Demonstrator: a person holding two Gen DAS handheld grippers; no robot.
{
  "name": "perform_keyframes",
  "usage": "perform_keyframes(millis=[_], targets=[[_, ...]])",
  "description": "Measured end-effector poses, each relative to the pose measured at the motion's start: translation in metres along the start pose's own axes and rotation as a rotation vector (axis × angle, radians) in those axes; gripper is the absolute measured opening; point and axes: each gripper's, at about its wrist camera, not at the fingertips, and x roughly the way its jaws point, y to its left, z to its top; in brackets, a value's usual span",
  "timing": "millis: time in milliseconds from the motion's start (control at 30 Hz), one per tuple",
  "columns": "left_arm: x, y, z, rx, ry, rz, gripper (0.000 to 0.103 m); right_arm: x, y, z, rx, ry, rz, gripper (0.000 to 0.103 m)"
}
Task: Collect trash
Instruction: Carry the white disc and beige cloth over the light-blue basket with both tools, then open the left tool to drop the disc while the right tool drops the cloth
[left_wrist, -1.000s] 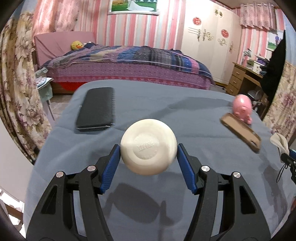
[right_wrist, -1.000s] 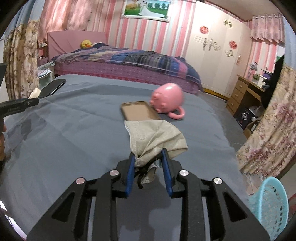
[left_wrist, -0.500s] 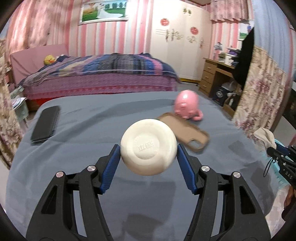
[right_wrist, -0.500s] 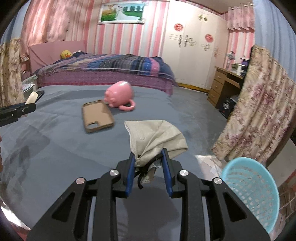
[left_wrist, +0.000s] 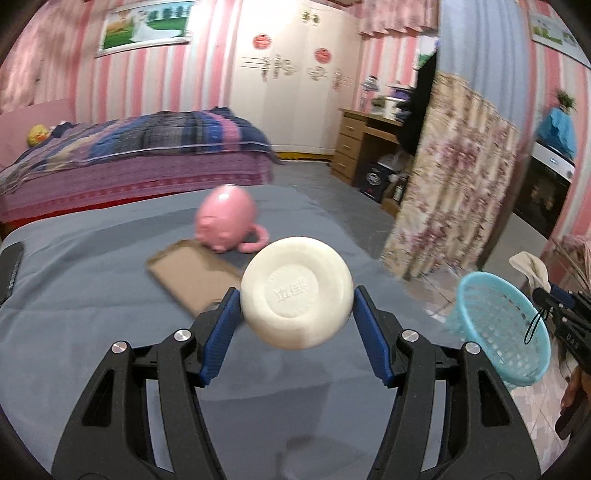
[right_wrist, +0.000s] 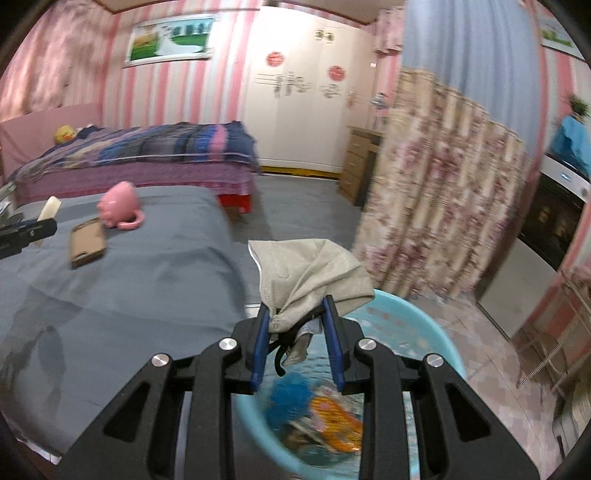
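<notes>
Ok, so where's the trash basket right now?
The blue basket sits on the floor just off the grey bed, directly beneath the right gripper; in the left wrist view it is at far right.

Two wrist fisheyes, slightly downward over grey bed (left_wrist: 92, 295), sharing blue basket (right_wrist: 424, 332)
</notes>
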Motion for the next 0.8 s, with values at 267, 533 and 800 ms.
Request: perform_keyframes(millis=[267, 533, 800], targets=[[0.029, -0.078, -0.006, 0.068, 0.033, -0.105, 0.061, 0.002, -0.068, -0.023, 0.082, 0.012, -0.088, 0.028], [0.050, -0.161, -0.017, 0.165, 0.052, -0.188, 0.061, 0.015, -0.109, -0.051, 0.186, 0.027, -0.107, 0.028], [0.065, -0.216, -0.020, 0.235, 0.046, -0.235, 0.061, 0.023, -0.120, -0.063, 0.219, 0.024, -0.111, 0.028]])
